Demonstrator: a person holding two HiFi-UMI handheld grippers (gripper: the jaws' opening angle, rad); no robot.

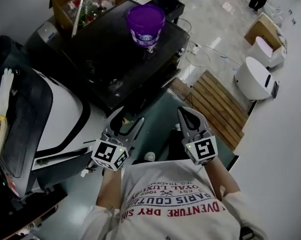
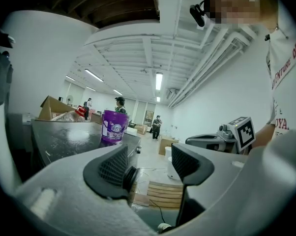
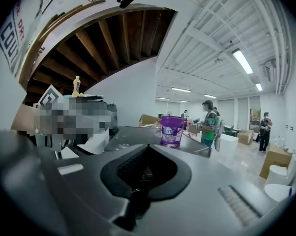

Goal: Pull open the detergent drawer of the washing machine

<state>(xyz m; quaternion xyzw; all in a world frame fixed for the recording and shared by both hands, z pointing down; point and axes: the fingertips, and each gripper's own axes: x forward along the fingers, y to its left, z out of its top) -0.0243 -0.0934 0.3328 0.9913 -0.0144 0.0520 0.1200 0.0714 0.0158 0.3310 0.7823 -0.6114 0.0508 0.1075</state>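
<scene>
The washing machine (image 1: 105,59) is a dark-topped box ahead of me with a purple tub (image 1: 145,24) standing on it. I cannot make out its detergent drawer in any view. My left gripper (image 1: 128,119) hangs in the air short of the machine's near corner, open, with nothing between its pads (image 2: 113,167). My right gripper (image 1: 186,113) is level with it to the right, over the floor, and shut on nothing. In the left gripper view (image 2: 149,166) the tub (image 2: 113,126) sits on the machine's top (image 2: 64,136). The right gripper view (image 3: 148,166) shows the tub (image 3: 172,130) too.
A white appliance with a dark lid (image 1: 50,114) stands close on my left. A wooden pallet (image 1: 218,104) lies on the floor to the right, with round white units (image 1: 253,76) beyond it. A cardboard box (image 1: 80,1) sits behind the machine. People (image 3: 209,119) stand far off.
</scene>
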